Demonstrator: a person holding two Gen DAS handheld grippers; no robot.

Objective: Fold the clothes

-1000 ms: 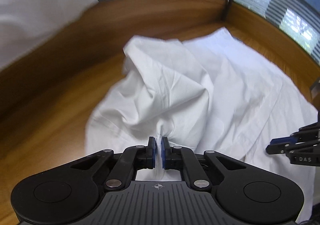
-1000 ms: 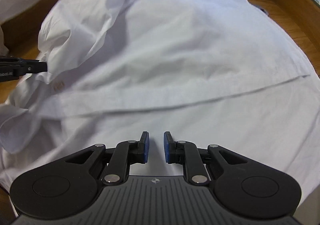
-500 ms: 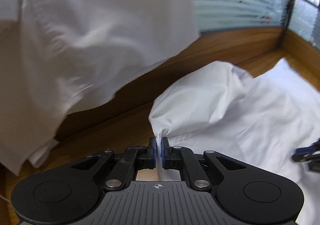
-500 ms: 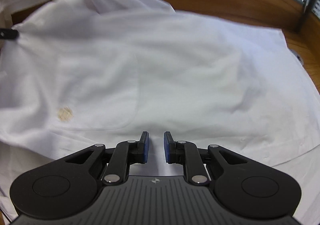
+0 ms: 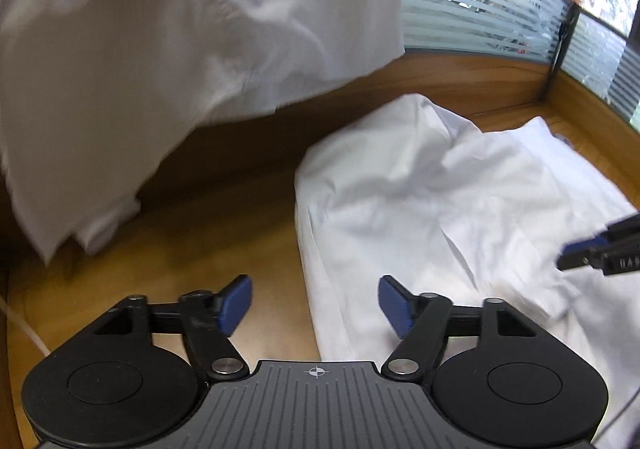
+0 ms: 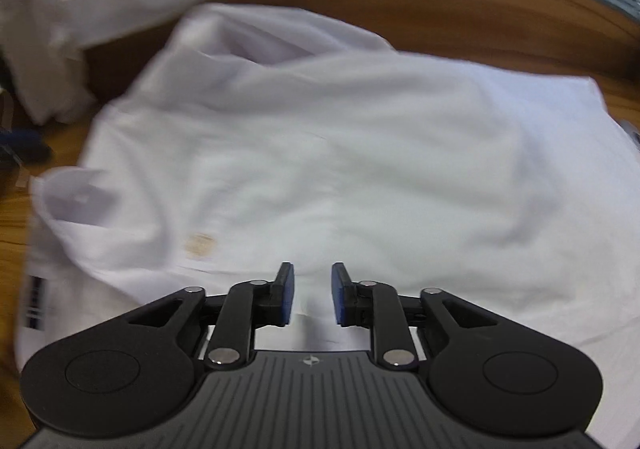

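A white shirt (image 5: 440,209) lies spread on the wooden table, its left side bunched into a soft ridge. My left gripper (image 5: 316,301) hovers over the shirt's left edge, jaws opening wide, and nothing is between its pads. The shirt (image 6: 340,153) fills the right wrist view and shows a brownish stain (image 6: 200,243) and a collar label (image 6: 36,301). My right gripper (image 6: 312,289) is low over the shirt's near part, jaws opening. Cloth lies under its pads, which do not press on it. The right gripper's tips (image 5: 600,249) show at the right edge of the left wrist view.
A pile of white clothes (image 5: 160,49) rises at the back left. The wooden table (image 5: 200,249) has a raised wooden rim (image 5: 480,77) below windows with blinds (image 5: 480,9). A white cable (image 5: 24,329) lies at the left edge.
My left gripper has let go of the pinched shirt fabric and opened wide; the cloth has settled on the table. The right gripper's jaws have widened slightly. Both views have shifted over the shirt.
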